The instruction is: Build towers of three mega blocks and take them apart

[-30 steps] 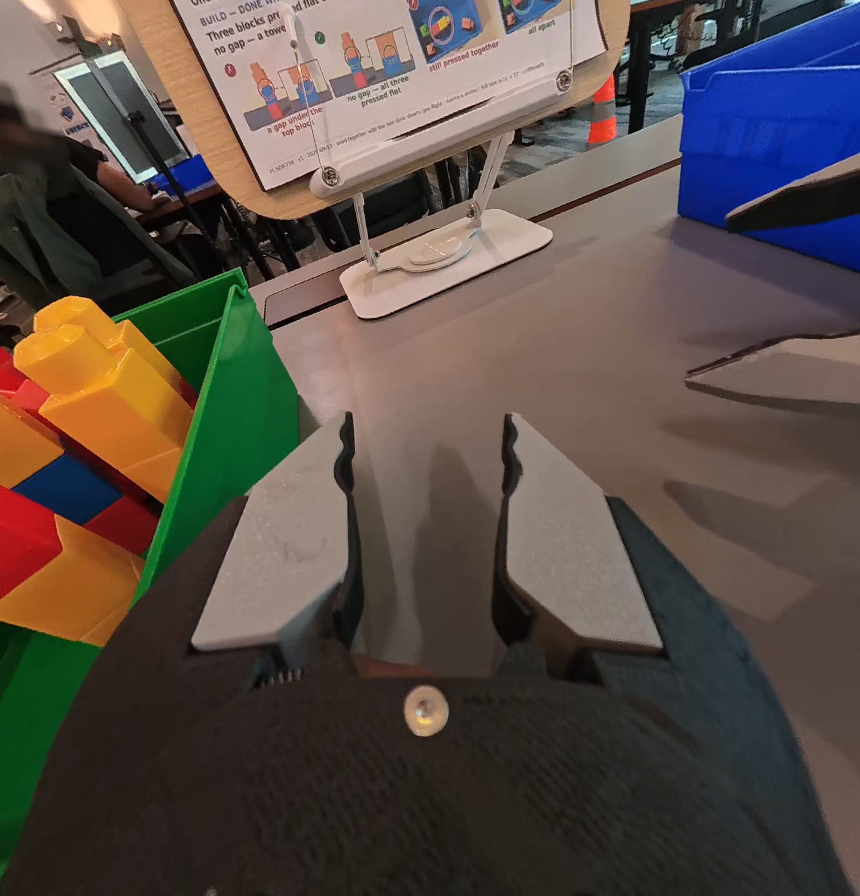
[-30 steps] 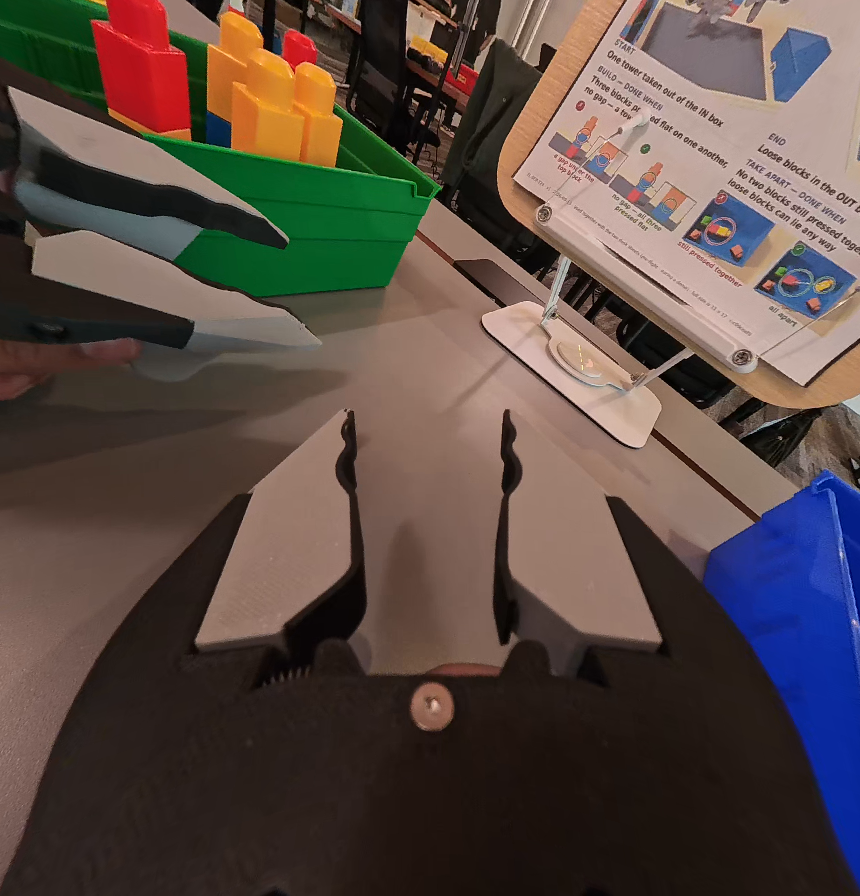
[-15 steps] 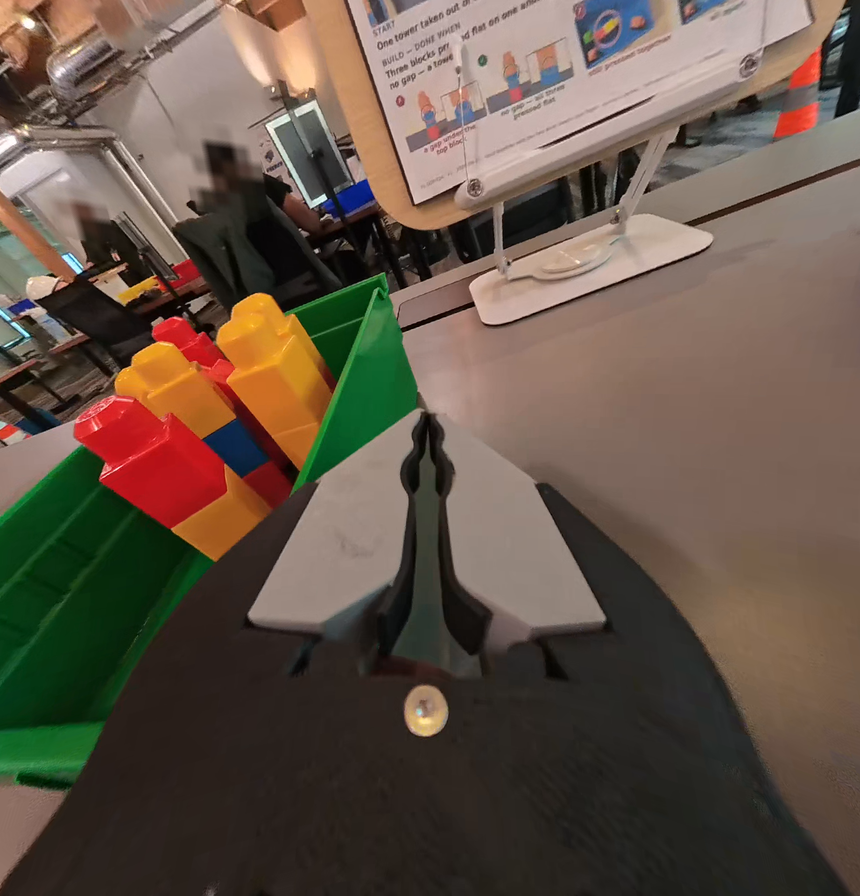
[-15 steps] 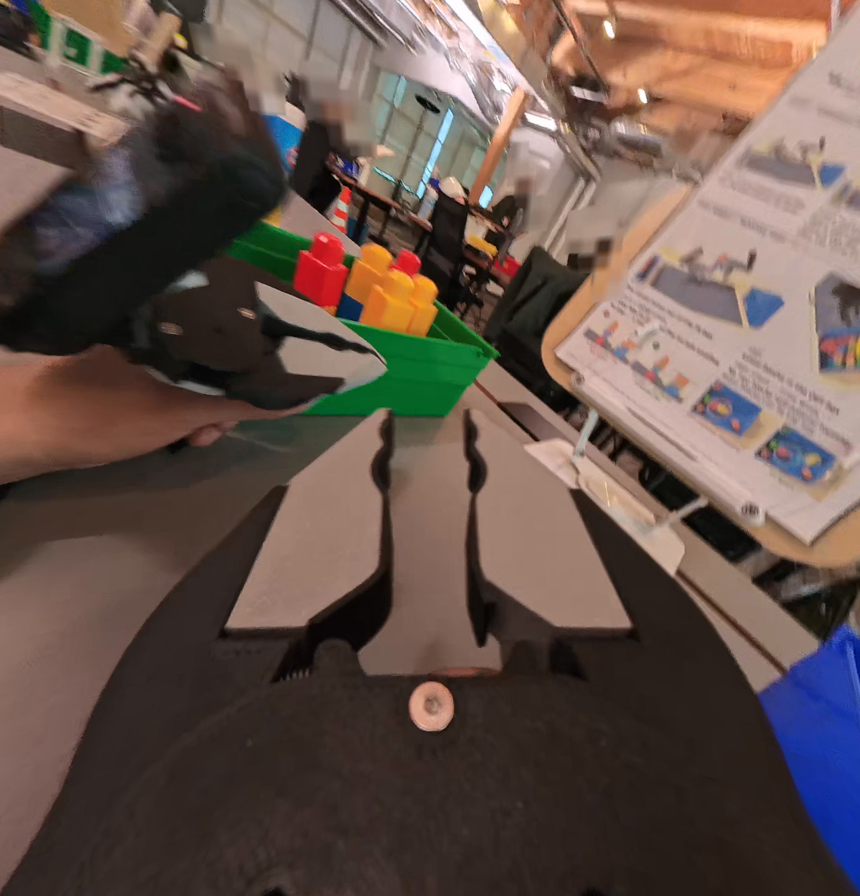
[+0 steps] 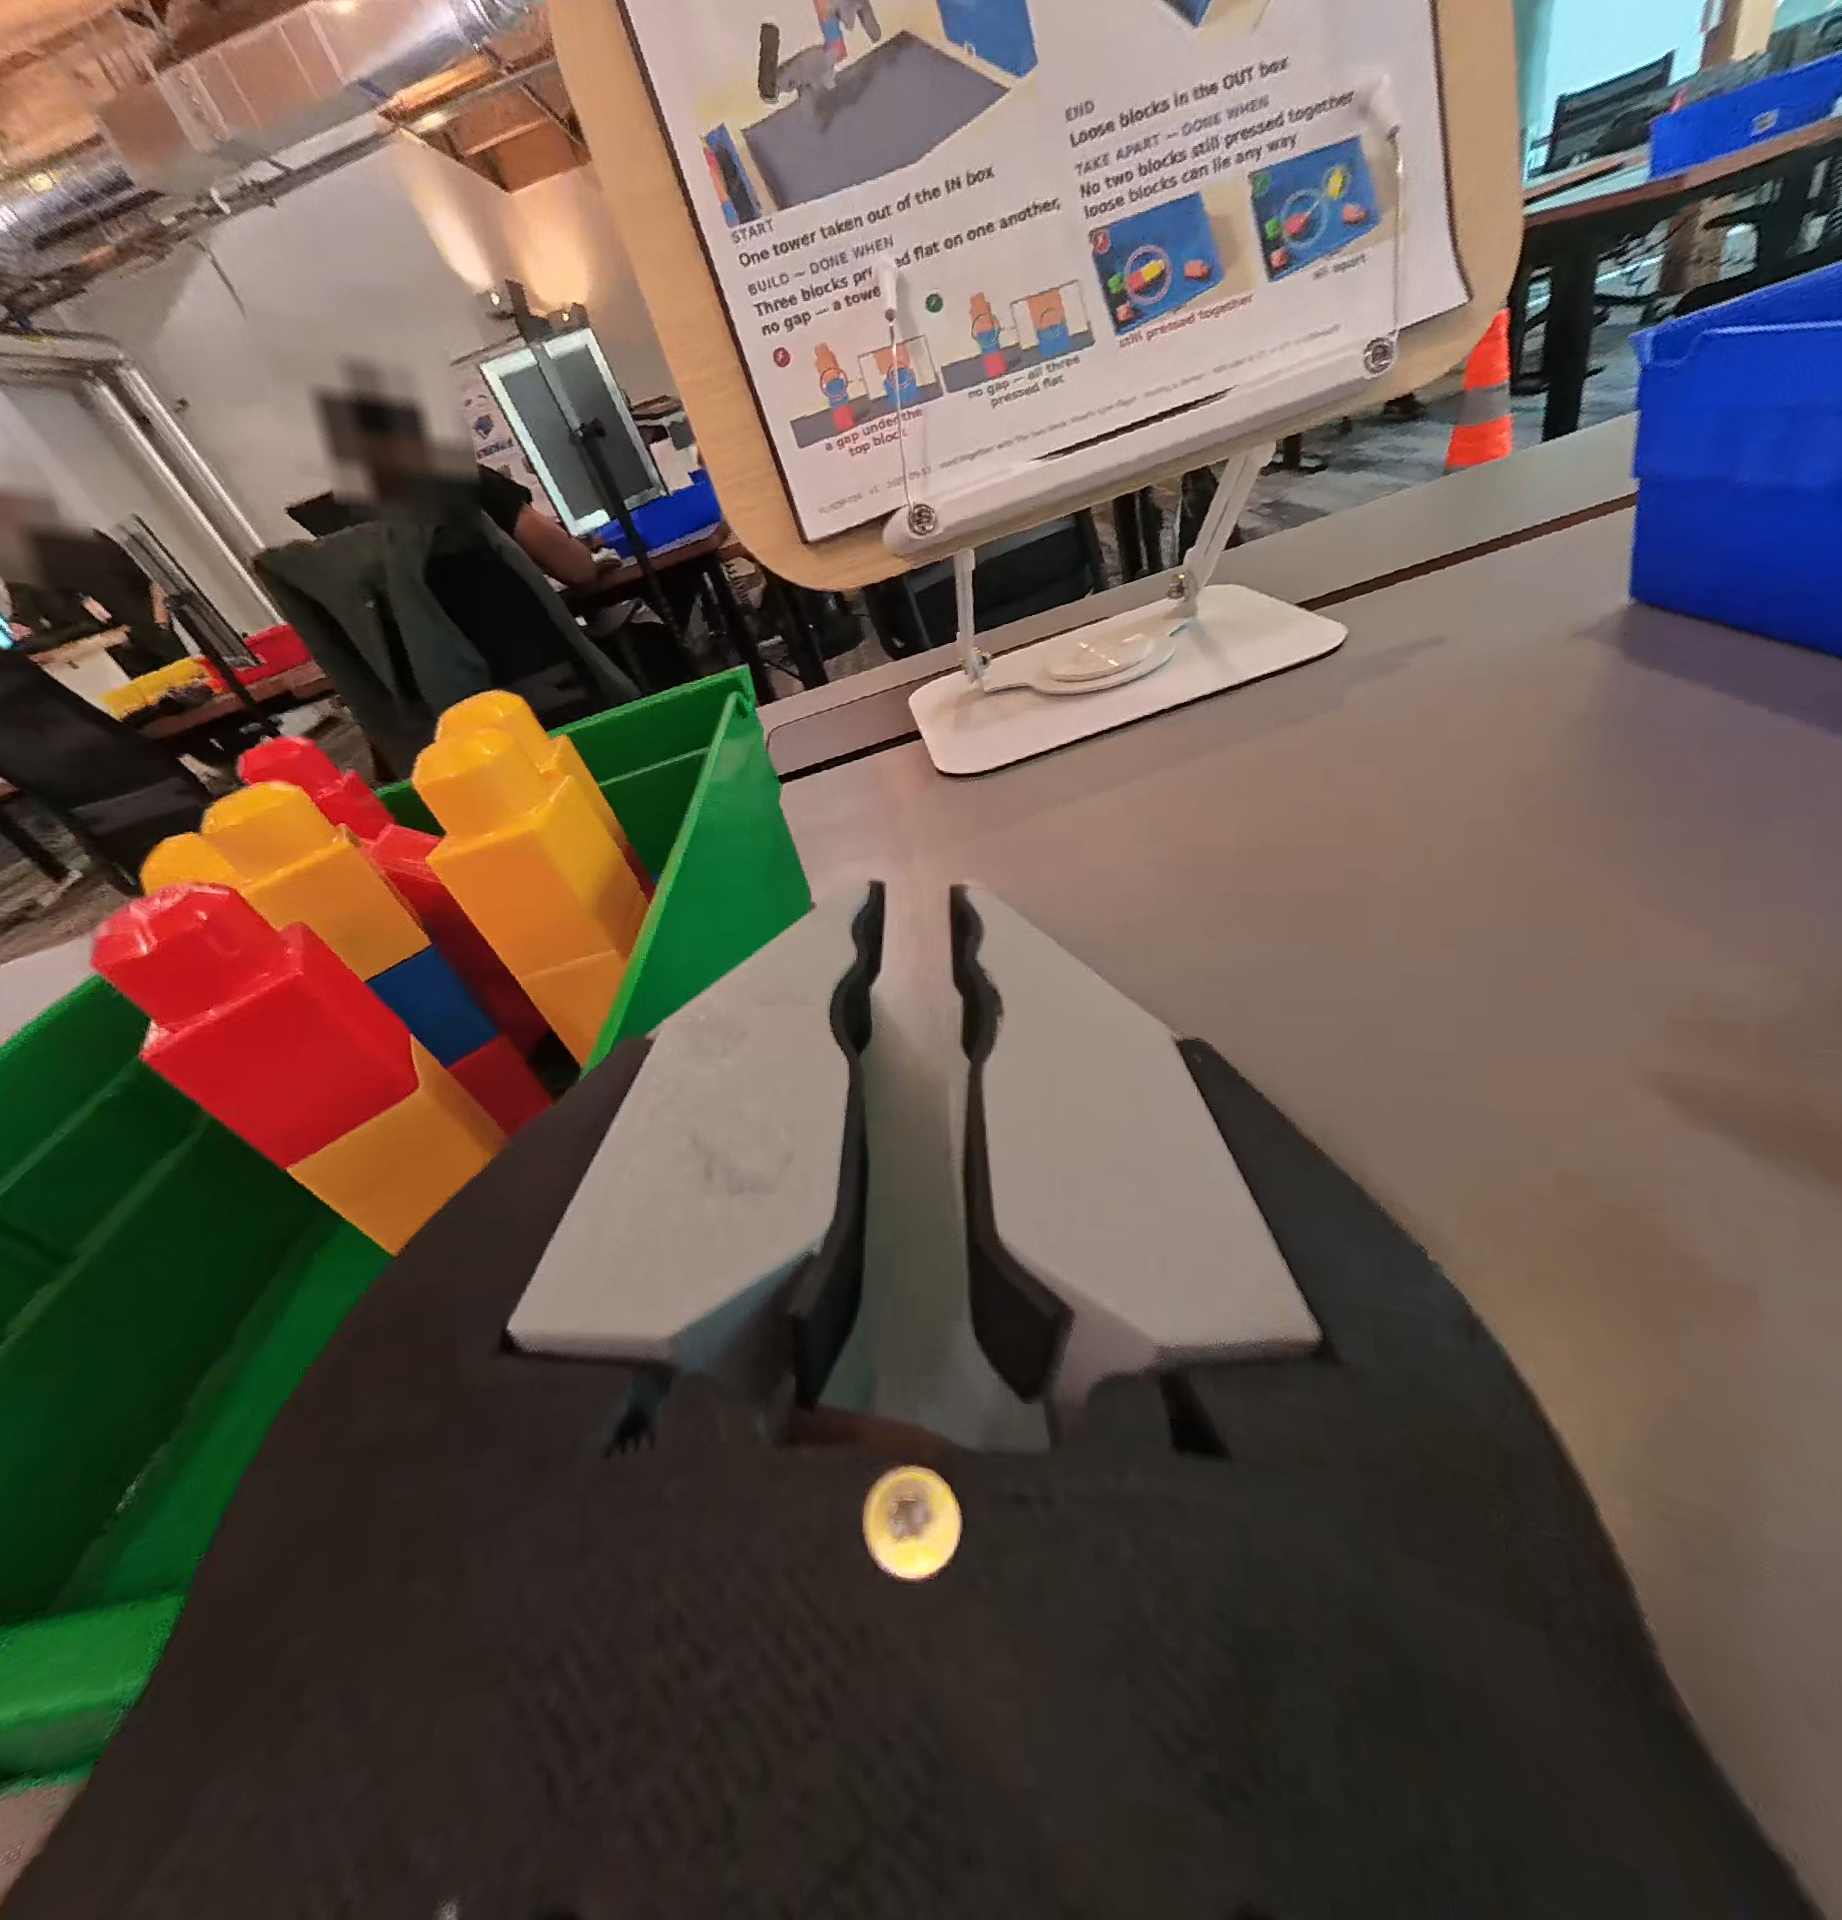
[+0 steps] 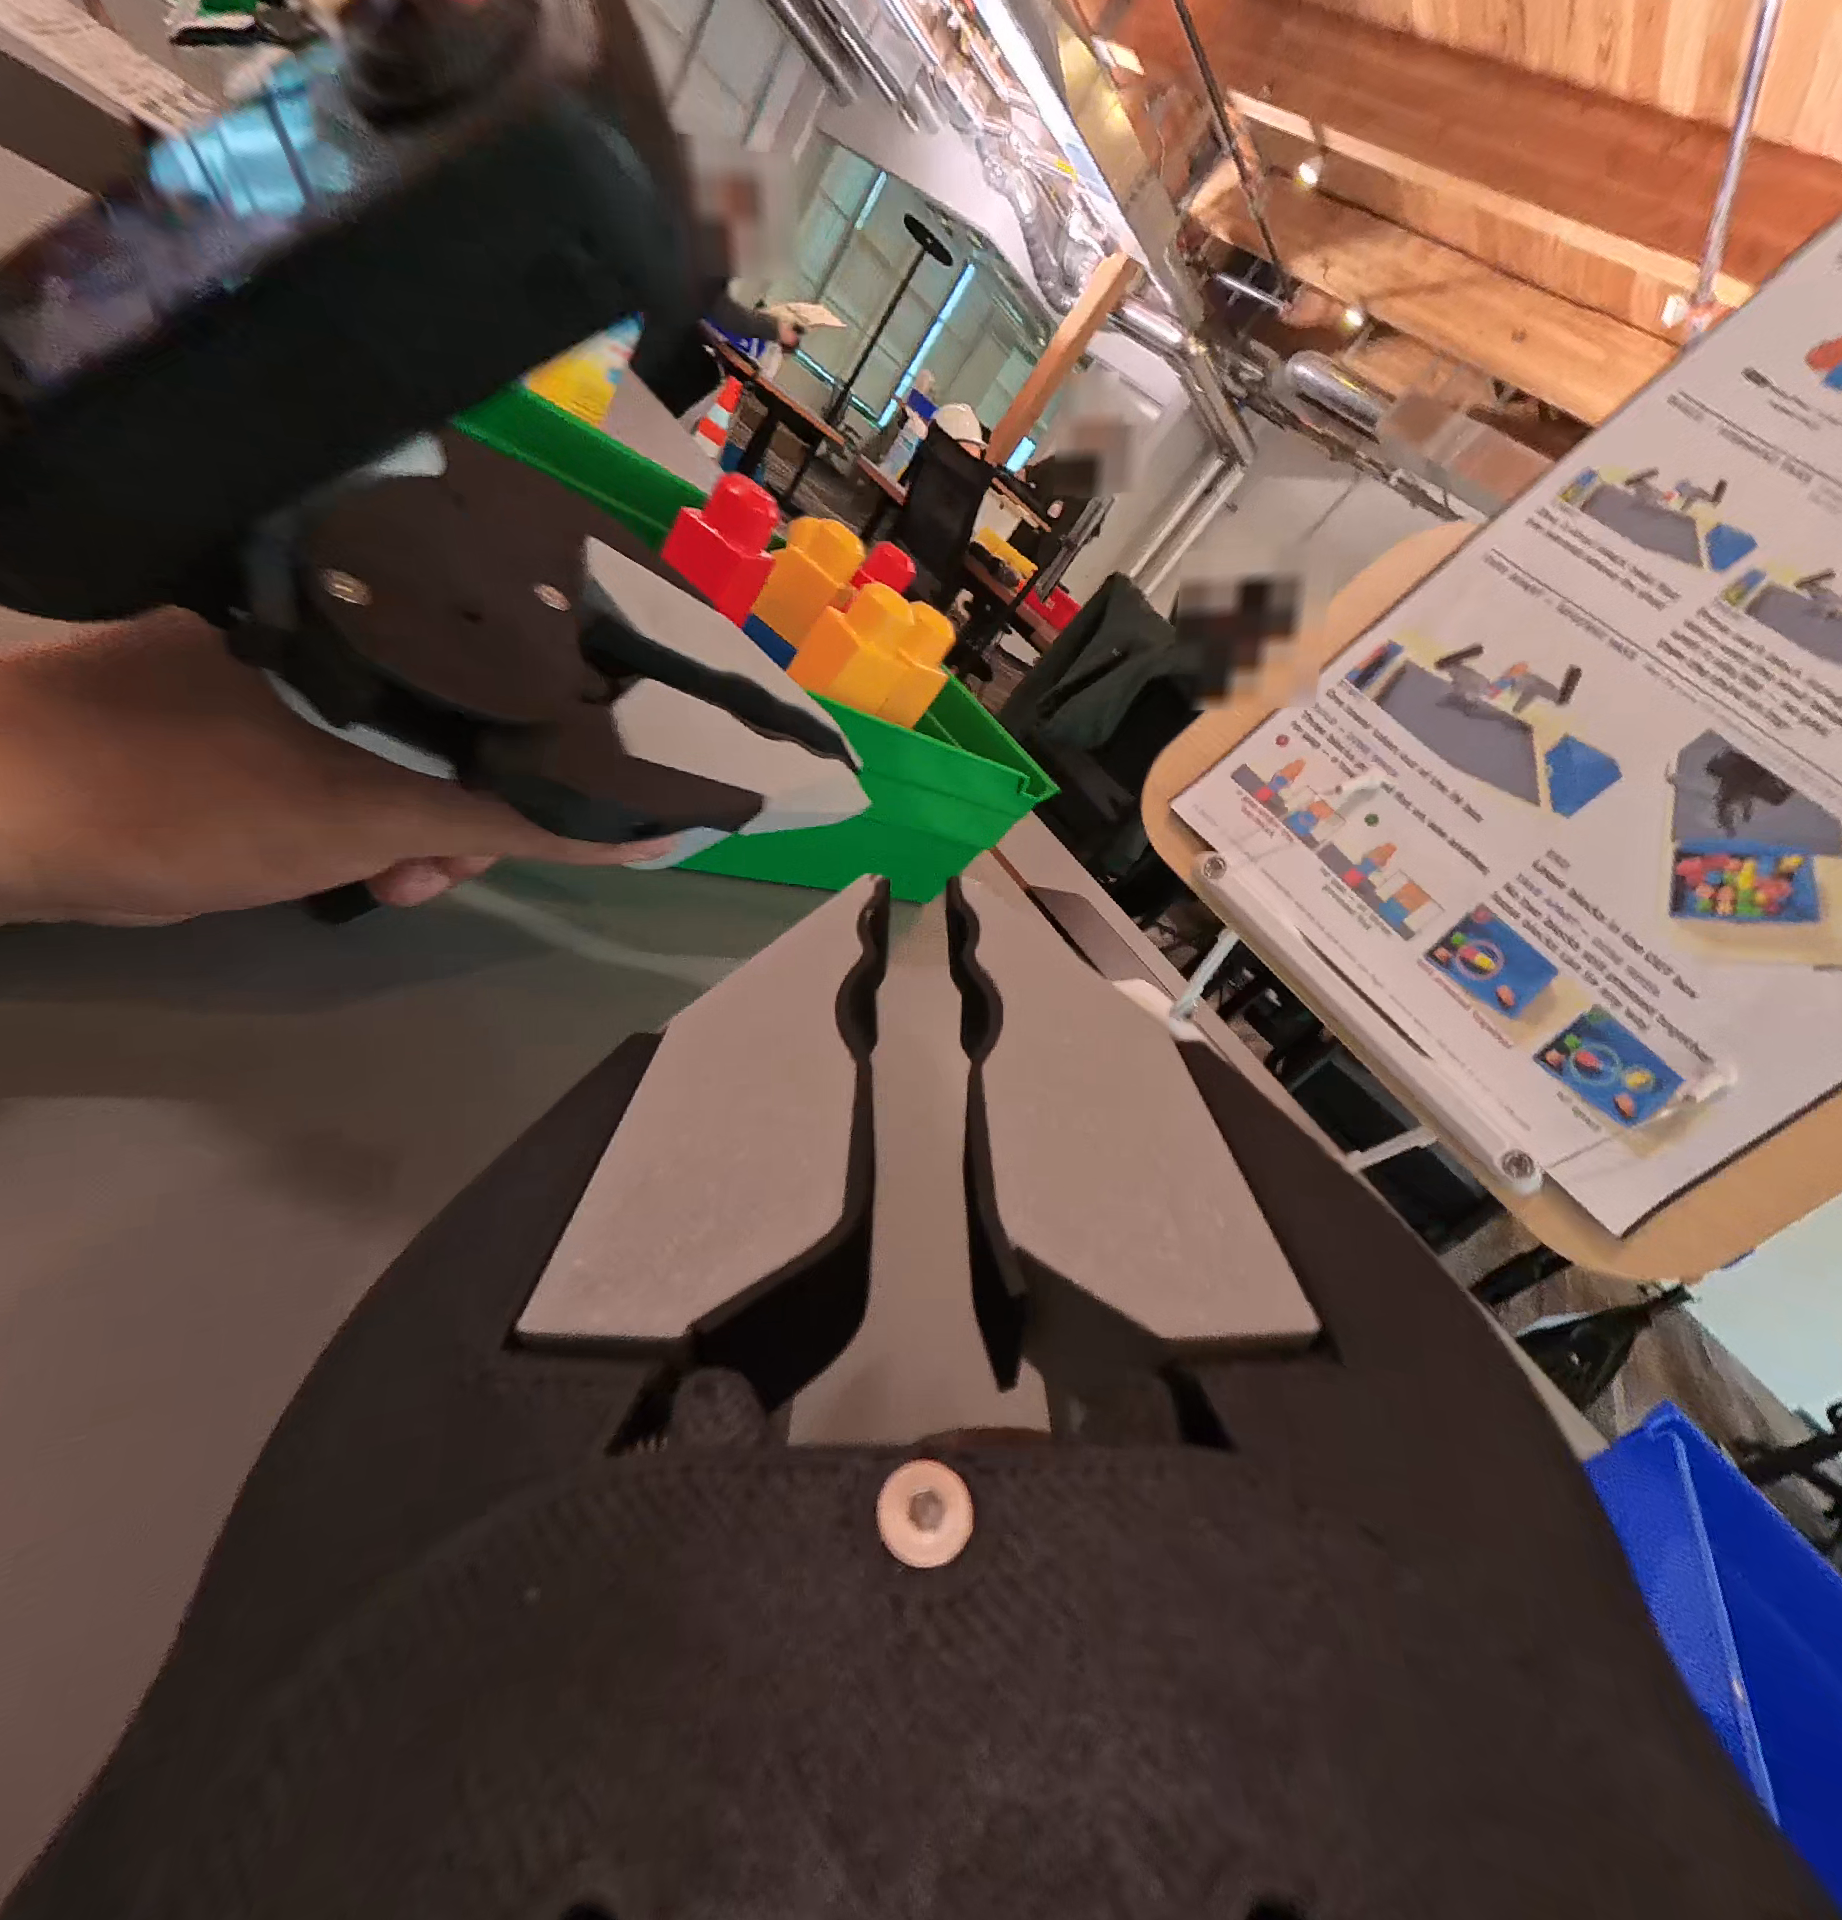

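Note:
Several mega block towers in red, yellow and blue stand in a green bin (image 5: 709, 862) at the left; a yellow tower (image 5: 522, 831) is nearest its right wall and a red-topped tower (image 5: 262, 1029) is in front. My left gripper (image 5: 912, 894) is empty, its jaws only a narrow gap apart, over the grey table just right of the bin. My right gripper (image 6: 909, 883) is also empty with a narrow gap, pointing at the green bin's corner (image 6: 927, 810). The towers (image 6: 844, 634) and the hand-held left gripper (image 6: 834, 790) show in the right wrist view.
An instruction board (image 5: 1052, 239) on a white stand (image 5: 1104, 665) is at the table's back edge, and it shows in the right wrist view (image 6: 1519, 883). A blue bin (image 5: 1769, 468) stands at the right, and it shows in the right wrist view (image 6: 1769, 1642). People sit at desks behind. The left gripper's tips are roughly 12 centimetres from the right gripper's.
Both grippers rose and tilted up. The left went from wide open to shut, then parted slightly. The right narrowed steadily from wide open to a narrow gap.

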Action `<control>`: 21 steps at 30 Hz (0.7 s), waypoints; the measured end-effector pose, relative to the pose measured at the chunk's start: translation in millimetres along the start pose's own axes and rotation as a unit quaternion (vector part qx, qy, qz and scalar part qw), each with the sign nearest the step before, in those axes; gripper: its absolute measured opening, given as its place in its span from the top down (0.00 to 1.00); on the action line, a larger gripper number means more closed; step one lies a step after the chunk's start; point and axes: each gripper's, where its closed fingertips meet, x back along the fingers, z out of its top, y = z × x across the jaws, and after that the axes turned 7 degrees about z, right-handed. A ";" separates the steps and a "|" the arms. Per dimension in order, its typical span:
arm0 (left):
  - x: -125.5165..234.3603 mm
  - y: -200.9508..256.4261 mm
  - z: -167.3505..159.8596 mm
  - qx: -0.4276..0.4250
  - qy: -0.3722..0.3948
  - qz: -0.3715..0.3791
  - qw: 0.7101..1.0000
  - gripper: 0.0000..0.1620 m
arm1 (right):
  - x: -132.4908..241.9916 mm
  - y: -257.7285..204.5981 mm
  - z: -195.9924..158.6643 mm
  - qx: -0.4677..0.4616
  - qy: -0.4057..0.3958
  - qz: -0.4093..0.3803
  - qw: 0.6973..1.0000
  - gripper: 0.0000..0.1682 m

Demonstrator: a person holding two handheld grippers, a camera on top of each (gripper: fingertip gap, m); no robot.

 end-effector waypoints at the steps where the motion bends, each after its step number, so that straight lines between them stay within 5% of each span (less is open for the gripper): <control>1: 2.9 0.3 -1.6 0.016 -0.008 -0.004 1.000 0.92 | 0.4 4.6 -2.7 -0.007 -0.001 -0.007 1.000 0.95; 4: 23.1 6.8 -4.9 0.095 -0.030 -0.054 0.994 0.82 | 0.8 14.0 -13.9 -0.034 -0.012 -0.012 0.999 0.93; 13: 74.3 -5.5 -43.9 0.090 -0.131 -0.142 0.977 0.63 | -11.1 27.6 -49.9 -0.142 -0.063 -0.003 0.988 0.81; 21: 83.6 -26.8 -14.4 0.068 -0.102 -0.135 0.983 0.65 | -14.5 23.7 -66.6 -0.196 -0.082 0.021 0.977 0.79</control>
